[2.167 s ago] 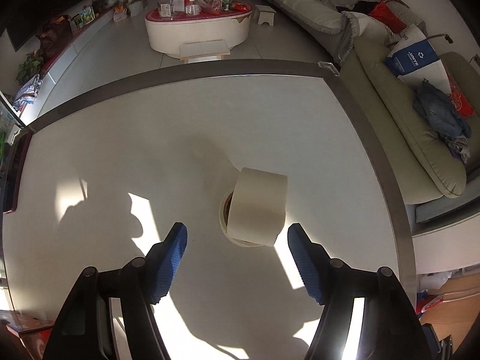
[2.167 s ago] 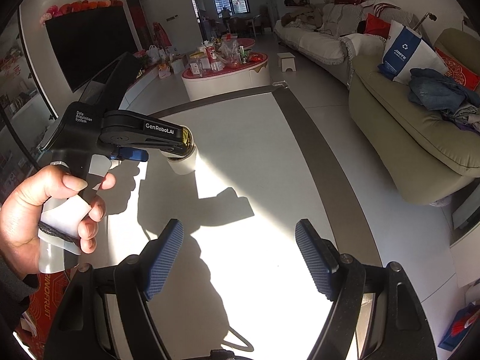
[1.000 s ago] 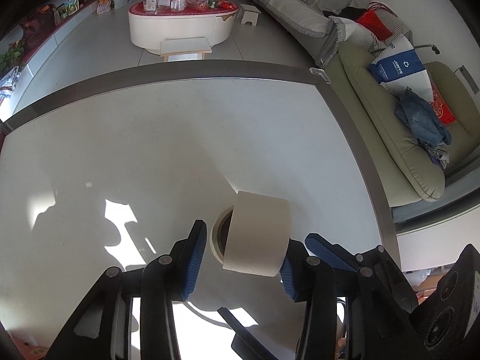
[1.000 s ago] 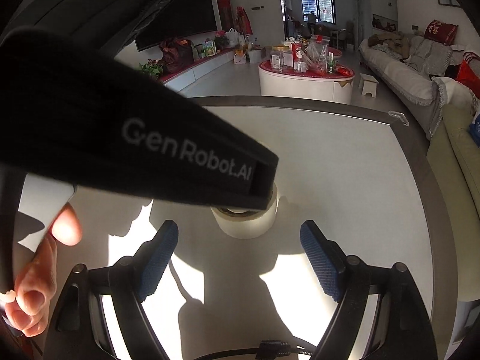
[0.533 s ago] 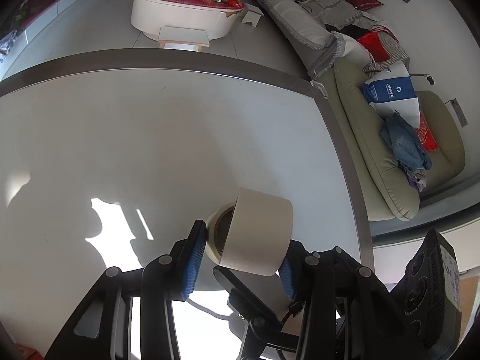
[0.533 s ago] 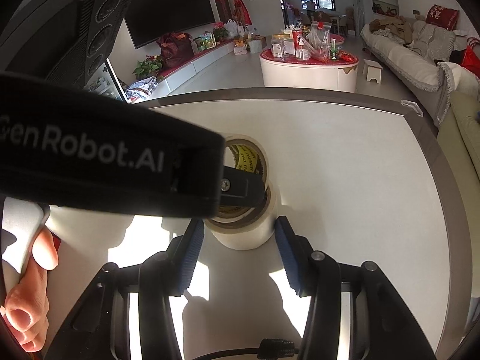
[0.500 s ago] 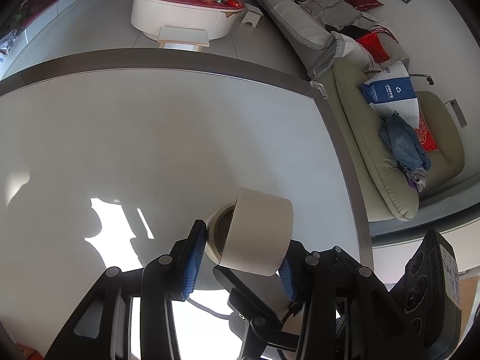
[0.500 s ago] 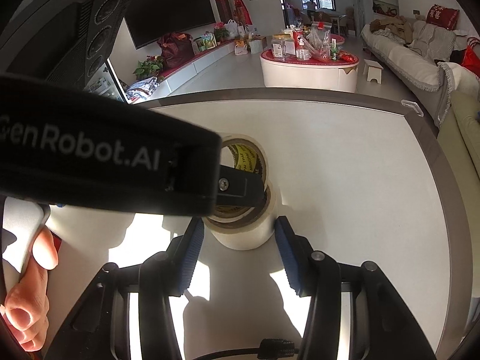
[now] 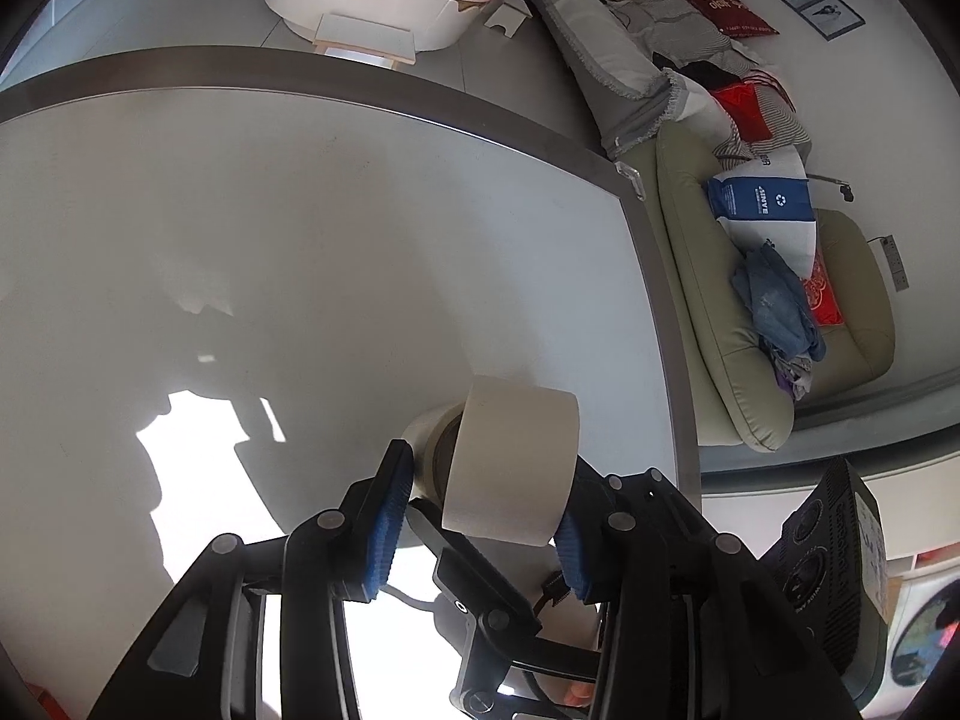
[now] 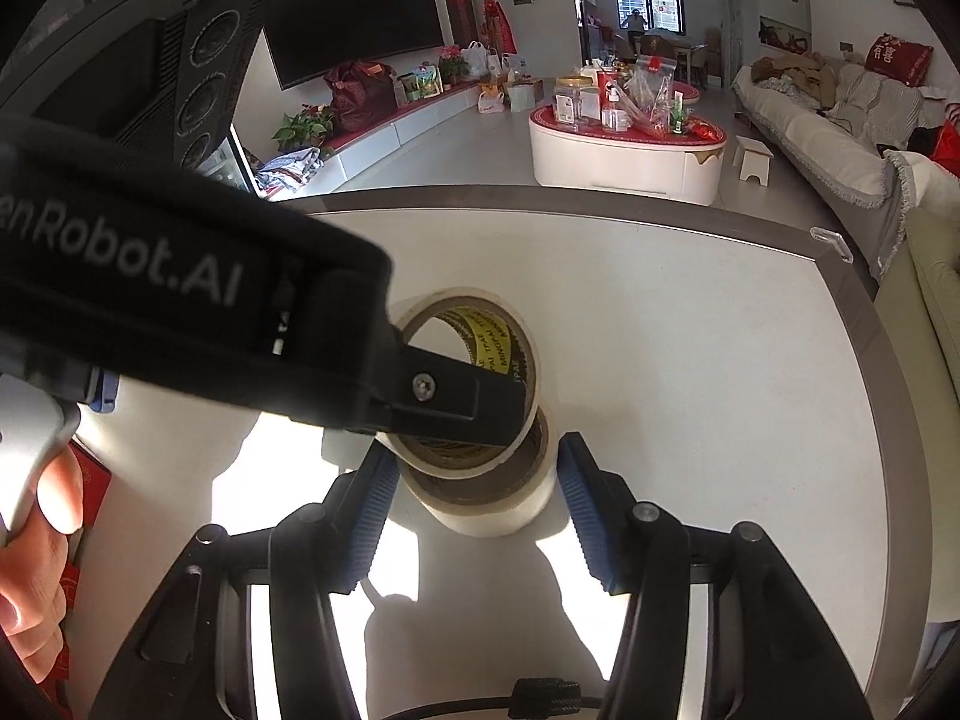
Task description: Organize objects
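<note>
since a second ago: my left claw (image 9: 474,516) has rolled and tipped its roll, and my right claw (image 10: 477,501) has come in from wide around the lower roll, which has not shifted on the table.

item, left claw: blue pads clamped on the upper roll (image 9: 510,459), a wide cream tape roll held on edge and tilted, one pad on each flat face as far as i can see. in the right view its brown core with a yellow printed label shows at (image 10: 474,354), and my left finger (image 10: 456,399) crosses the opening.

item, lower roll (image 10: 489,495): a second cream tape roll lying flat on the table (image 10: 690,360), directly under the held one; only its rim shows in the left view at (image 9: 426,426). the two rolls look touching or very nearly so, i cannot tell which.

item, right claw: jaws opening slightly now, pads standing either side of the lower roll, close to its wall, with no clear press on it.

item, hand (image 10: 33,546): fingers around the left grip, at the left edge of the right view.

item, surroundings: white table with a grey border; green sofa (image 9: 720,312) to the right with a blue and white bag (image 9: 762,204); a round white coffee table (image 10: 624,156) beyond, crowded with jars.
</note>
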A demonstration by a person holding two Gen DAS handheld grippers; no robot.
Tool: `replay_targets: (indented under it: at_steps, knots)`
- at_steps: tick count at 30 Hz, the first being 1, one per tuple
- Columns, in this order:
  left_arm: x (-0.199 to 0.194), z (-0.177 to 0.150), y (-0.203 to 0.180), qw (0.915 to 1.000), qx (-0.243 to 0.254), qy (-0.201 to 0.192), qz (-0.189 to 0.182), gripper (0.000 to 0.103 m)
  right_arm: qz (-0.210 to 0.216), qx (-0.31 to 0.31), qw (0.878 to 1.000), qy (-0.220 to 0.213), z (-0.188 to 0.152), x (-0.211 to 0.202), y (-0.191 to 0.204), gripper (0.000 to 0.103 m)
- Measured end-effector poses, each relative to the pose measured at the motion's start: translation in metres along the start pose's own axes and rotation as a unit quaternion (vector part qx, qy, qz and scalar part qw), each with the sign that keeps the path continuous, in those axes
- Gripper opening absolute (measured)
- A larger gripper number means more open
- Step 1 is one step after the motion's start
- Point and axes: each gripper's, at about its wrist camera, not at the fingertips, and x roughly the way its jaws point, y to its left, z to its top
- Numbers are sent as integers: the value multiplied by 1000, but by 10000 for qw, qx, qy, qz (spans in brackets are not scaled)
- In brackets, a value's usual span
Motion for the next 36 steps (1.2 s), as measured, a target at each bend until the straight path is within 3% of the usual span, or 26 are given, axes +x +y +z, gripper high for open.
replay_targets:
  at_steps: [8,10,12,22,26,31,36]
  knots:
    - [-10,-8,1,9999,-50,-87,24,42,-164,-146,9998,6,-9,-6,3,53]
    - [-8,-12,0,10000,-41,-34,83,33,-188,-120,9997,36,-12,-10,3,53]
    - [-7,-18,3,9999,-165,-11,10,29,-235,-131,9996,62,-17,-15,3,53]
    - [-24,-64,1,9996,-249,-92,76,27,-564,-288,9978,201,-61,-62,21,53]
    - [-39,-94,-14,9950,287,-307,904,27,-635,-67,9979,144,-86,-94,23,53]
    - [-46,-149,-30,9748,1009,-449,1939,27,-828,215,9963,44,-116,-131,32,53]
    - [-47,-214,-34,9552,1471,-516,2516,27,-859,586,9946,72,-145,-153,41,53]
